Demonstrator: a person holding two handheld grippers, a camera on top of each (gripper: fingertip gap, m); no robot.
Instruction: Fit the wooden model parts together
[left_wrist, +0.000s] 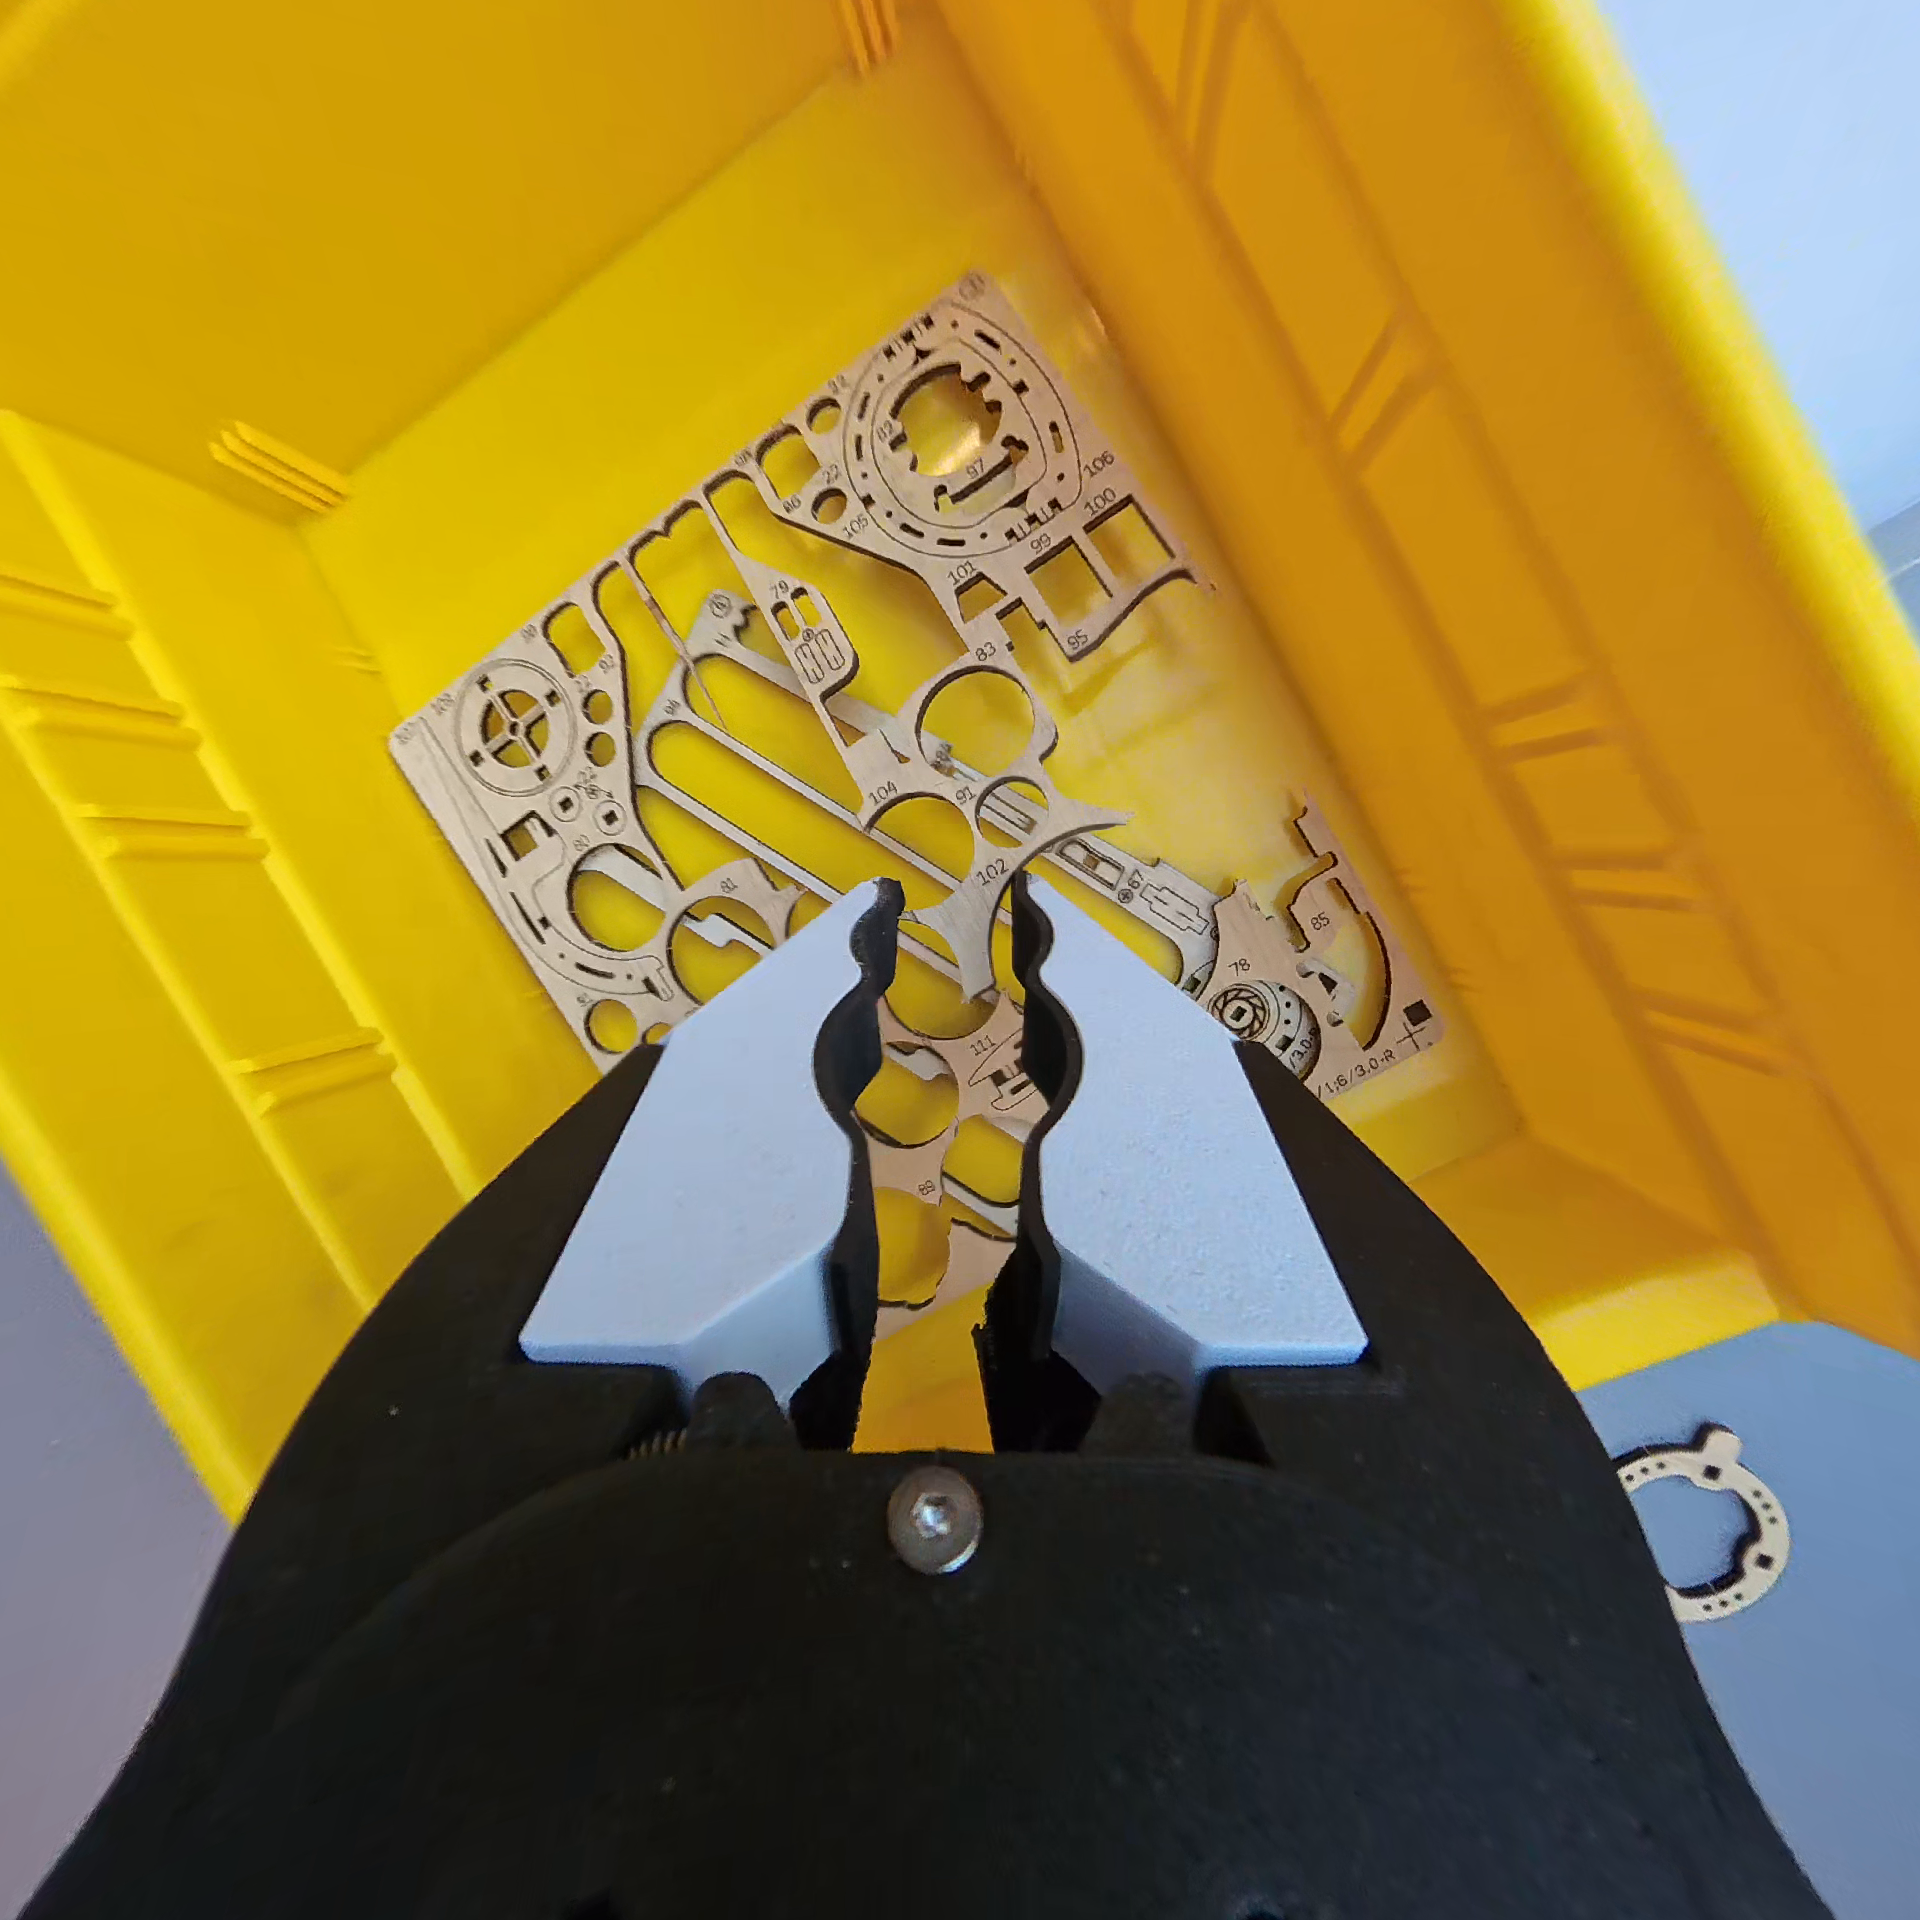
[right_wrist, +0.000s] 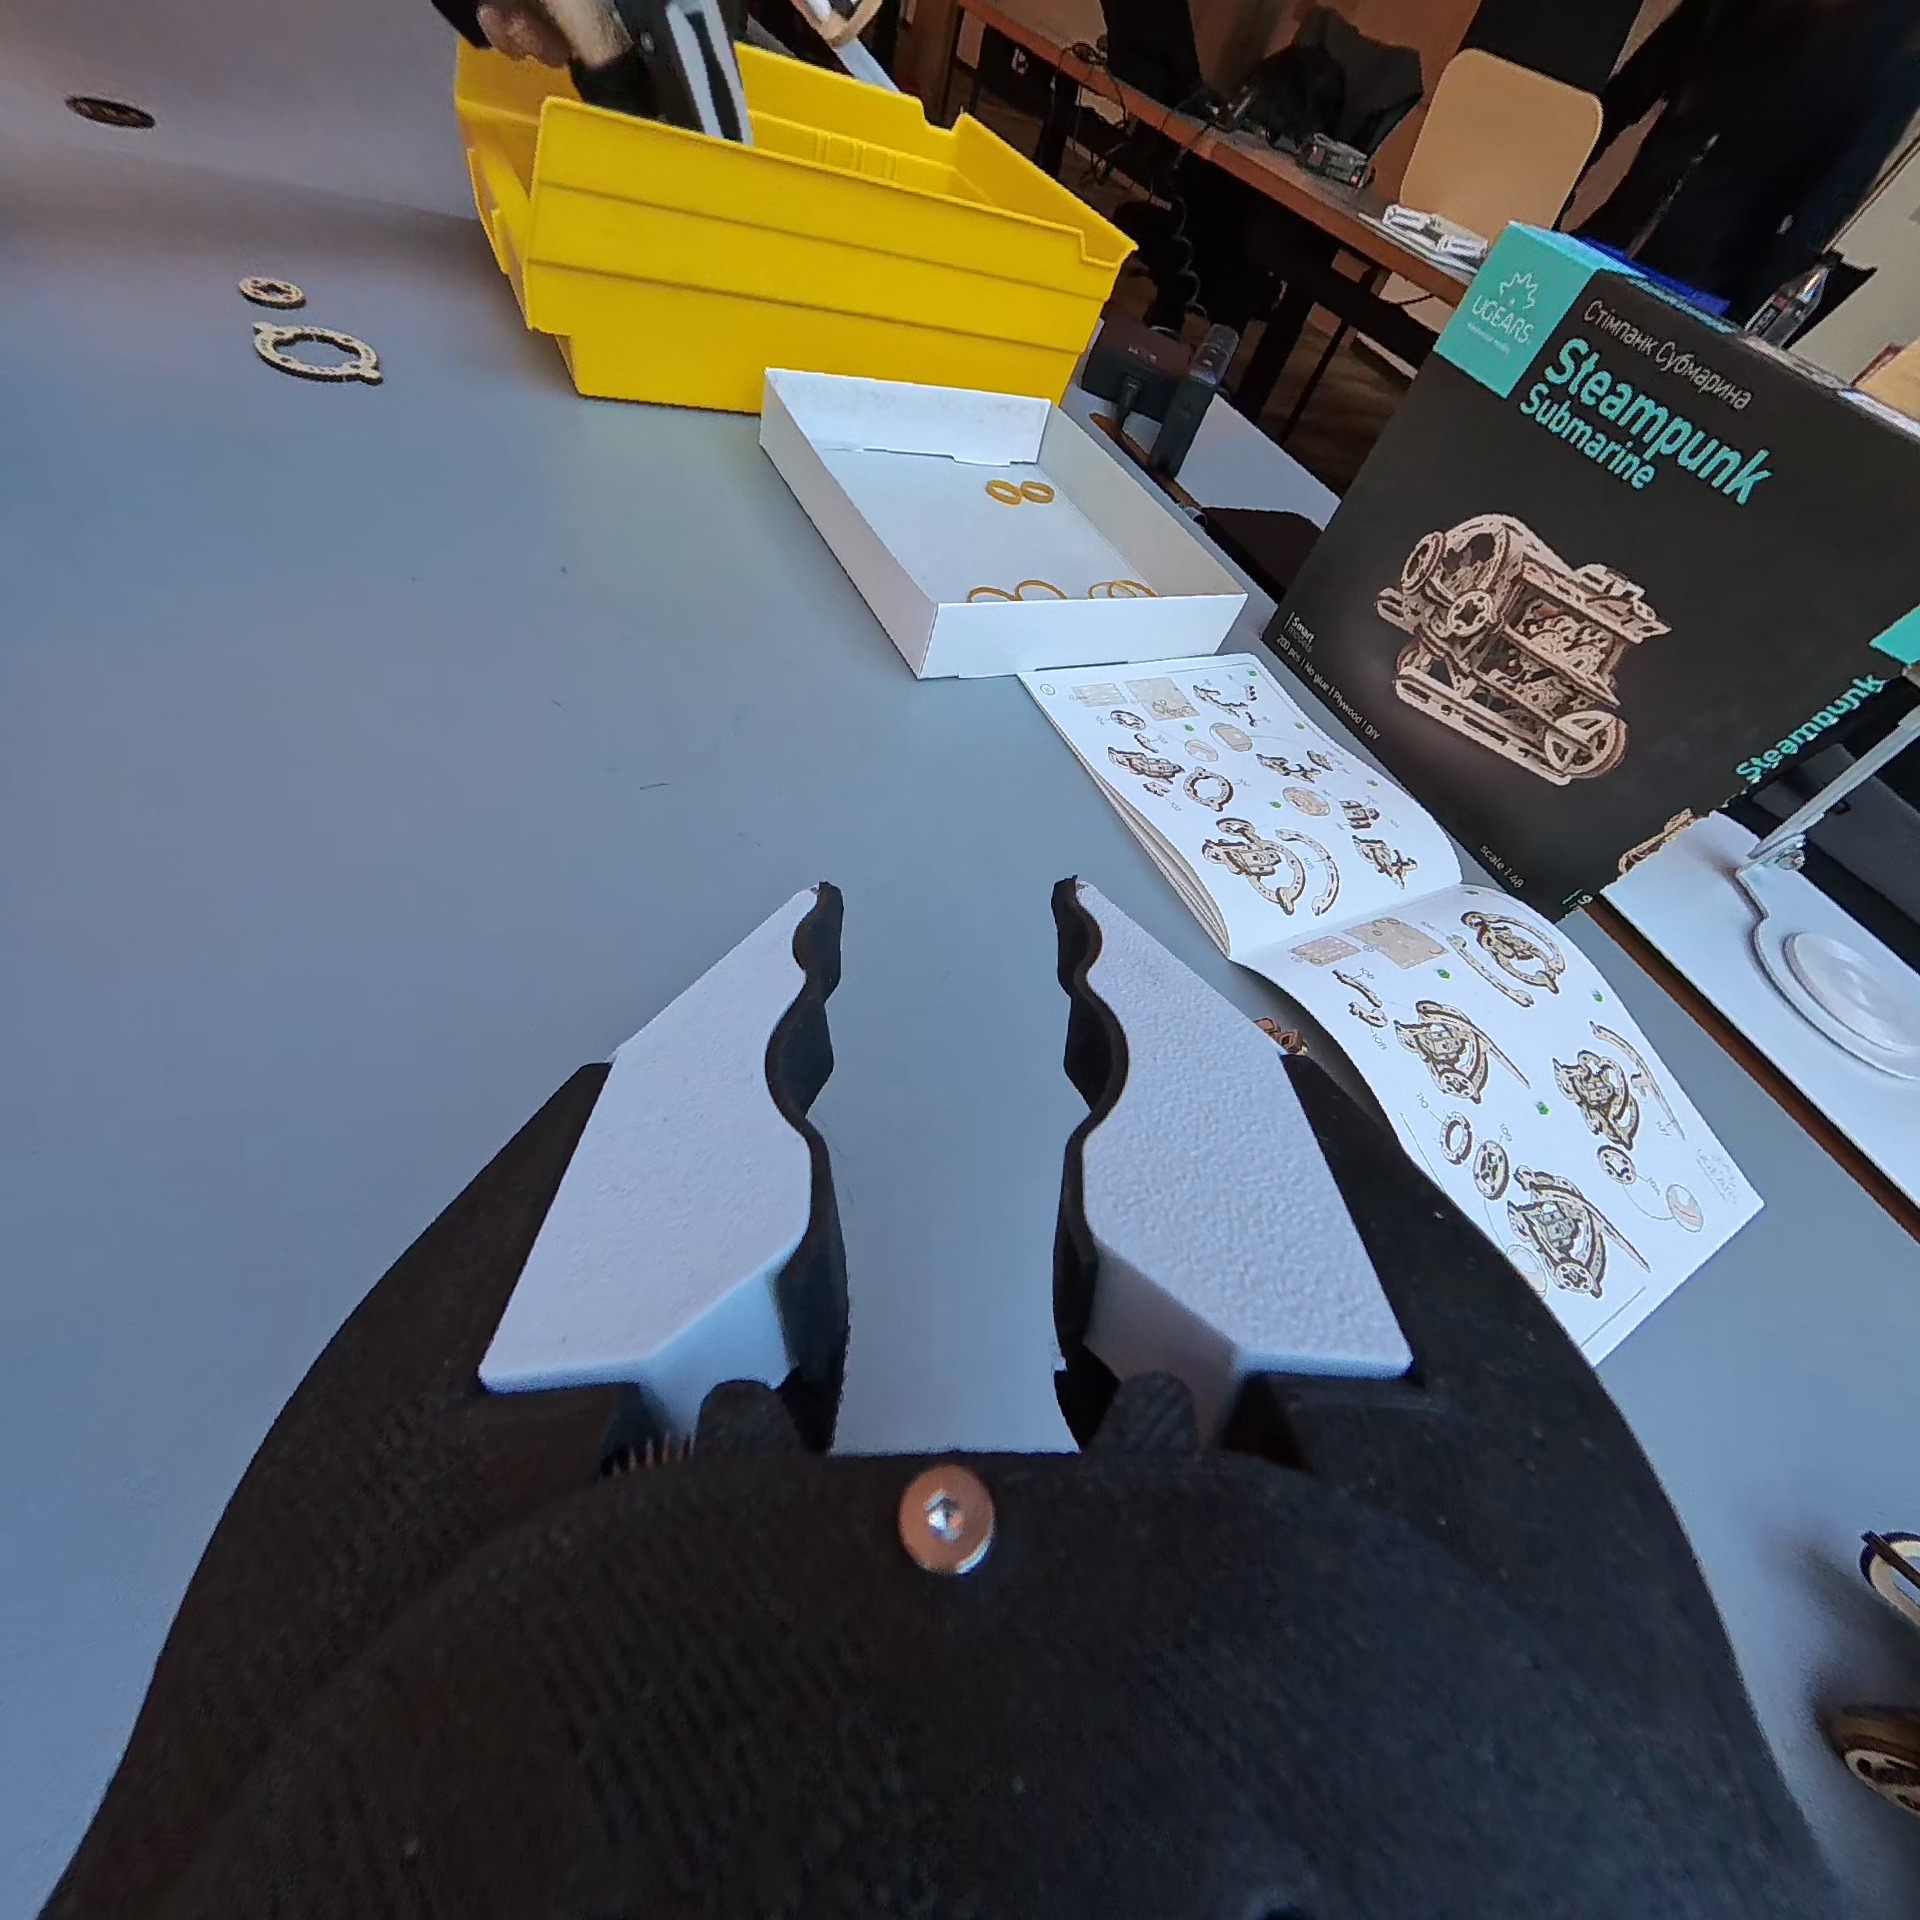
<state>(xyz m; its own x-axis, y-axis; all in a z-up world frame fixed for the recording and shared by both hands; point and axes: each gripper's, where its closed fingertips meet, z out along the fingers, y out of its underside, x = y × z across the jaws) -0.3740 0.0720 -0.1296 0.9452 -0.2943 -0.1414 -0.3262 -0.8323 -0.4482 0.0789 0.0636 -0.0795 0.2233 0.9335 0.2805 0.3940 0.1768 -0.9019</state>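
A laser-cut wooden part sheet (left_wrist: 727, 748), with several parts punched out, lies flat on the bottom of a yellow bin (left_wrist: 416, 364). My left gripper (left_wrist: 956, 883) is inside the bin just above the sheet's near half, jaws a little apart and holding nothing. A wooden ring part (left_wrist: 1704, 1538) lies on the grey table outside the bin. In the right wrist view the bin (right_wrist: 810, 301) stands at the far side, with the ring (right_wrist: 317, 351) and a smaller wooden disc (right_wrist: 272, 291) to its left. My right gripper (right_wrist: 945, 899) is open and empty over bare table.
A white tray (right_wrist: 1081, 634) with rubber bands (right_wrist: 1018, 491) stands by the bin. An open instruction booklet (right_wrist: 1351, 935) and the dark kit box (right_wrist: 1621, 582) are on the right. Wooden pieces (right_wrist: 1881, 1745) show at the right edge. The table (right_wrist: 416, 727) is grey. Across from one pair of fingers to the other is roughly 45 centimeters.
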